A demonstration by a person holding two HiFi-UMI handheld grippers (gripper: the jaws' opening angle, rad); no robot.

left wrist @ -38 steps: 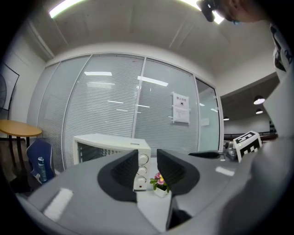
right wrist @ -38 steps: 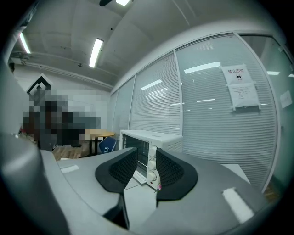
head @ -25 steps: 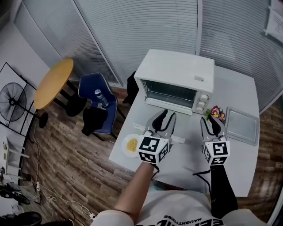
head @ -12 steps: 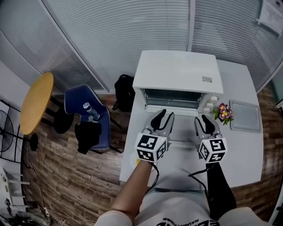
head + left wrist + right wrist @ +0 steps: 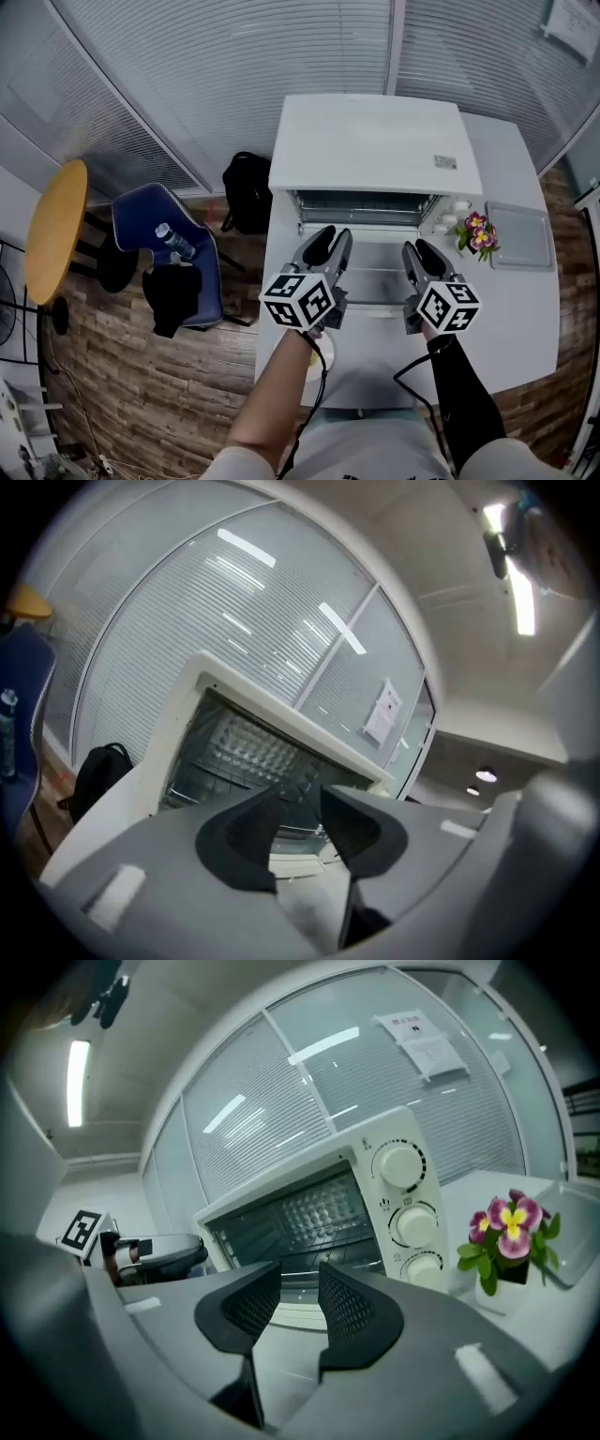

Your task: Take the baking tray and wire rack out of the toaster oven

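The oven (image 5: 375,141) stands open on the worktop (image 5: 506,319), with the rack (image 5: 319,1218) inside it. The left gripper (image 5: 333,240) and right gripper (image 5: 417,251) hover over its dropped door (image 5: 375,281), jaws apart and empty. Right of the oven, past the flowers (image 5: 478,230), lies a tray (image 5: 520,239).

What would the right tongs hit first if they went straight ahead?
Probably the wire rack low inside the open toaster oven. Nothing shows between the right tongs and it, though depth is hard to judge.
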